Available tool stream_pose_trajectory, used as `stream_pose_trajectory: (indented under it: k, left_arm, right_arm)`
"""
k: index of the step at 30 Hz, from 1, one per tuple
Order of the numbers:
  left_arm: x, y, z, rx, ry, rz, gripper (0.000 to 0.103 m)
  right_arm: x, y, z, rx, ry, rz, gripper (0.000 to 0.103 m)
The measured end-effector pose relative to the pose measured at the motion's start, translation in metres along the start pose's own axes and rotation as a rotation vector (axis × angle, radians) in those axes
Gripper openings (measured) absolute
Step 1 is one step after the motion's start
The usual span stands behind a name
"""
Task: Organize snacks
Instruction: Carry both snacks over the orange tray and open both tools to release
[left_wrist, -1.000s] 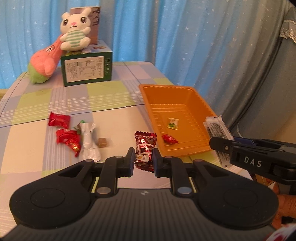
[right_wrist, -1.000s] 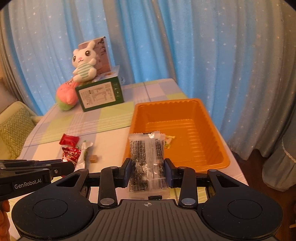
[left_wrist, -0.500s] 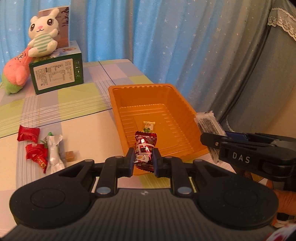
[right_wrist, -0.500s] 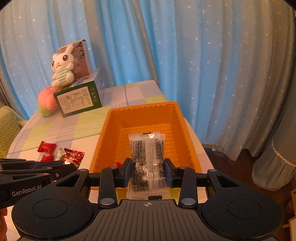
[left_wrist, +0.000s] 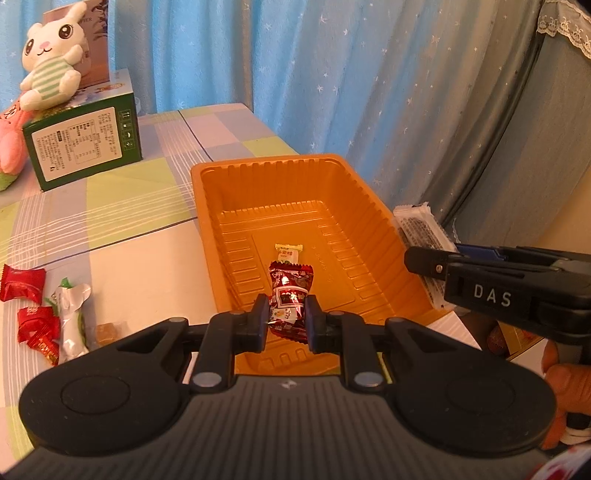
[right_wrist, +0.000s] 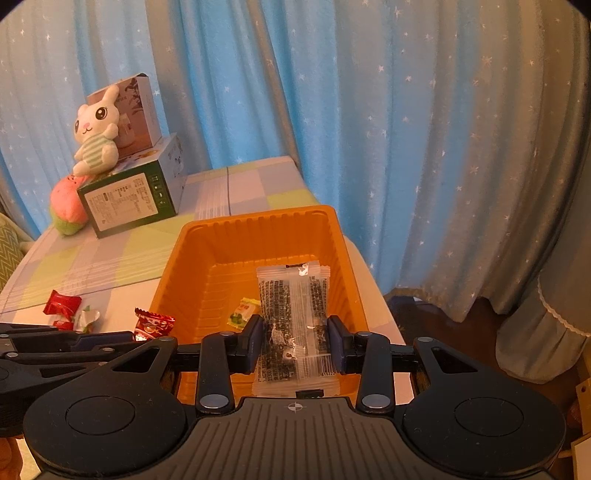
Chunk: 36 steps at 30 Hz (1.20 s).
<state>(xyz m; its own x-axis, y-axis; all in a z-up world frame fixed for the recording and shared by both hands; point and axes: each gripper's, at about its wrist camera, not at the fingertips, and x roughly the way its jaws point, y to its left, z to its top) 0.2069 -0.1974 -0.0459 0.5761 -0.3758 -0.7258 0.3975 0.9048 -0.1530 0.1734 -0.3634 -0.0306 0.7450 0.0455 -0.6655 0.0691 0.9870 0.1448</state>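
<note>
My left gripper (left_wrist: 286, 319) is shut on a dark red candy packet (left_wrist: 290, 295) and holds it over the near end of the orange tray (left_wrist: 280, 171). My right gripper (right_wrist: 295, 341) is shut on a clear packet with black print (right_wrist: 291, 317), held over the tray's near right side (right_wrist: 343, 254). That packet also shows in the left wrist view (left_wrist: 421, 232), beside the tray's right rim. A small yellow-green candy (left_wrist: 288, 253) lies on the tray floor and also shows in the right wrist view (right_wrist: 242, 312).
Two red candies (left_wrist: 24, 282) (left_wrist: 38, 325), a white-green wrapped snack (left_wrist: 72, 317) and a small brown cube (left_wrist: 107, 328) lie on the table left of the tray. A green box (left_wrist: 83, 146) with a plush rabbit (left_wrist: 50, 61) stands at the back left. Curtains hang behind.
Both grippers have moved right and forward with their packets, from beside the tray to over it. The red packet now hangs above the tray's near end.
</note>
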Motion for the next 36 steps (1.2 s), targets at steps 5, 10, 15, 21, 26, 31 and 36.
stream_pose_trajectory:
  k: [5, 10, 15, 21, 26, 31, 36]
  left_arm:
    - [0.010, -0.002, 0.004, 0.009, 0.005, 0.002, 0.018]
    - [0.016, -0.005, 0.007, 0.019, 0.002, -0.005, 0.018]
    - [0.018, -0.002, 0.009, 0.012, 0.002, 0.003, 0.024]
    - [0.009, 0.014, 0.000, -0.004, 0.003, 0.035, 0.026]
    - [-0.001, 0.027, -0.009, -0.030, 0.002, 0.057, 0.034]
    - [-0.007, 0.036, -0.014, -0.051, 0.001, 0.071, 0.039]
    - [-0.017, 0.041, -0.019, -0.051, -0.013, 0.084, 0.055]
  right_arm:
    - [0.008, -0.001, 0.002, -0.003, 0.006, 0.002, 0.038]
    - [0.011, -0.002, 0.003, -0.003, 0.007, 0.000, 0.038]
    - [0.012, -0.003, 0.004, -0.002, 0.007, -0.002, 0.038]
    - [0.016, -0.002, 0.003, 0.006, 0.019, 0.003, 0.038]
    - [0.017, 0.001, 0.003, 0.013, 0.027, 0.023, 0.038]
    - [0.021, 0.001, 0.006, 0.051, 0.011, 0.066, 0.038]
    - [0.019, 0.000, 0.009, 0.089, -0.012, 0.054, 0.054]
